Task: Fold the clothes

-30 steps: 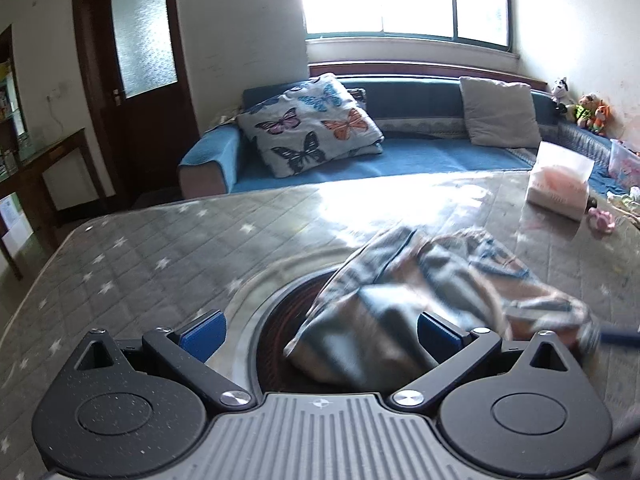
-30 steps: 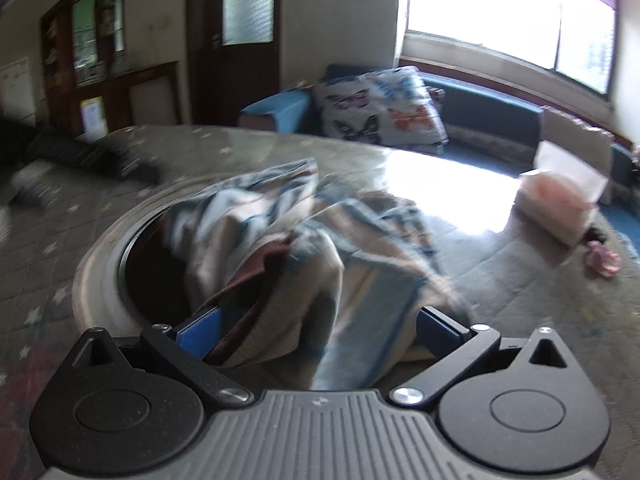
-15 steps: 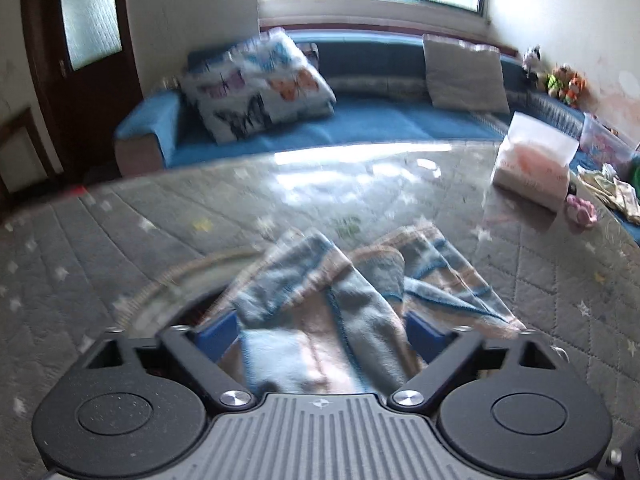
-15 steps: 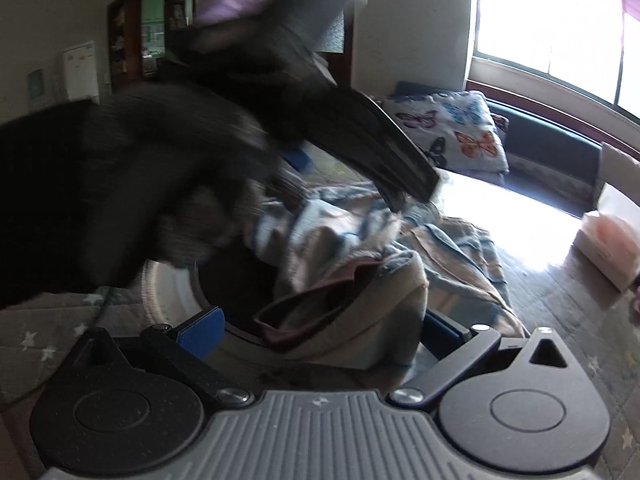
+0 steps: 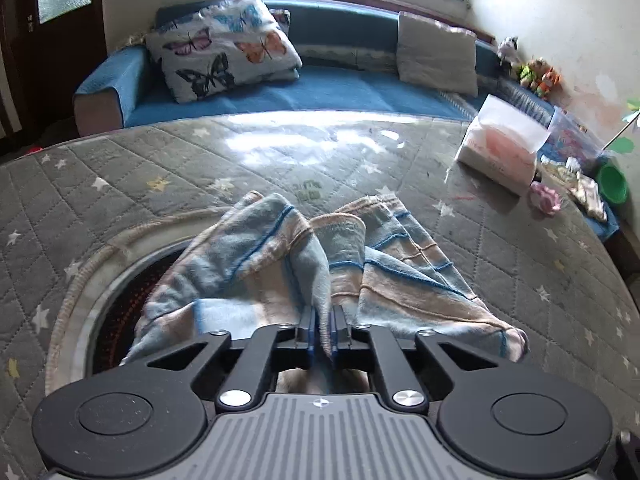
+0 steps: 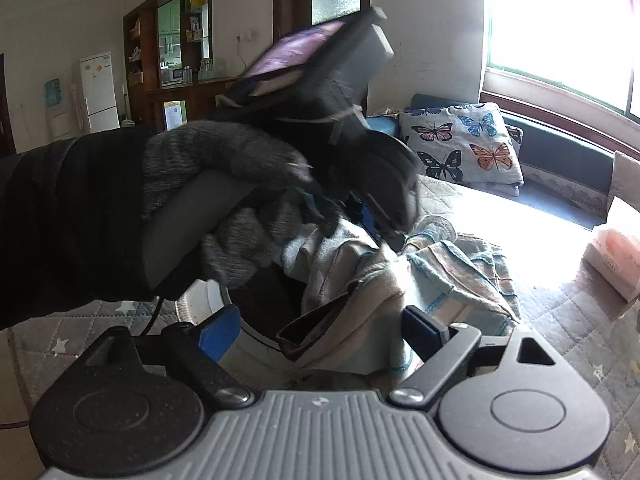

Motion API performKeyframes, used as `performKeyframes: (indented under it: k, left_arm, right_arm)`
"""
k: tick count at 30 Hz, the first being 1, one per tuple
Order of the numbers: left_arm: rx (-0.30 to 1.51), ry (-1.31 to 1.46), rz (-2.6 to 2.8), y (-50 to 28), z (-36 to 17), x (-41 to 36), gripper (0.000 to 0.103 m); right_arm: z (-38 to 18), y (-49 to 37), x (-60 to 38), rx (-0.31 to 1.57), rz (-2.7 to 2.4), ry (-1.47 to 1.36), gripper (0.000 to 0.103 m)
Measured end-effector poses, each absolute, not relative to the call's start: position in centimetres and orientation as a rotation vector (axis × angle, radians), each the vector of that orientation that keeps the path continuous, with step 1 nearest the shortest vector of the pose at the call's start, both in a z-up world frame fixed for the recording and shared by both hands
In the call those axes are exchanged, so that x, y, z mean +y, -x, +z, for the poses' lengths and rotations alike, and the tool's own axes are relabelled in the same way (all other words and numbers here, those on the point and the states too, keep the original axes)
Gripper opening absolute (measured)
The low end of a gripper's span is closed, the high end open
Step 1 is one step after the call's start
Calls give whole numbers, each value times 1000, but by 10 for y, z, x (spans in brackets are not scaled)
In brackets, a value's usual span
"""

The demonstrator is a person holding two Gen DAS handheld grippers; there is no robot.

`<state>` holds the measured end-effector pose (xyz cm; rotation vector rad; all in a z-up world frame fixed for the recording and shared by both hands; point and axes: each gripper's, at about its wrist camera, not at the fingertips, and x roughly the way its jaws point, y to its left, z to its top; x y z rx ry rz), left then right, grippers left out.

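A crumpled garment with blue and beige stripes point(image 5: 280, 272) lies on the grey star-quilted table point(image 5: 120, 184), partly over a round dark opening point(image 5: 128, 300). My left gripper point(image 5: 322, 332) is shut on a fold of the garment. In the right wrist view the garment point(image 6: 452, 284) bunches between the fingers of my right gripper point(image 6: 320, 336), which is open. The left gripper point(image 6: 372, 224), held by a gloved hand point(image 6: 224, 184), shows above the garment there, pinching it.
A white tissue box point(image 5: 500, 152) stands at the table's far right, with a small pink object point(image 5: 546, 198) beside it. A blue sofa point(image 5: 320, 88) with a butterfly pillow point(image 5: 224, 46) runs behind the table. Cabinets and a fridge point(image 6: 98, 92) stand at the left.
My left gripper has closed on a fold of the garment. The left hand and gripper have come into the right wrist view above the garment.
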<state>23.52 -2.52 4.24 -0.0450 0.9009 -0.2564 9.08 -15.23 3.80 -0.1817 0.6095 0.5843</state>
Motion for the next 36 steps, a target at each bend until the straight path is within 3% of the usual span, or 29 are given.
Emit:
performKeyframes:
  k: [11,23,29,34,36]
  left_arm:
    - [786,143,-135,-128,70,67,2]
    - [907,224,-80,-5,31,117,0]
    - [957,201,-85,12,18,122,1]
    - [896,185,-53,-1,29,133,5]
    - [870,177,-41,-11,33,135,11]
  right_arm:
    - [50,-74,-165,616,582,128,88]
    - [66,-94,-174,616,496,96,84]
    - [52,-144,-163,684,435,81,71]
    - [30,-177,-146,718,398,110,69]
    - [22,-187,-141,727,376,125,67]
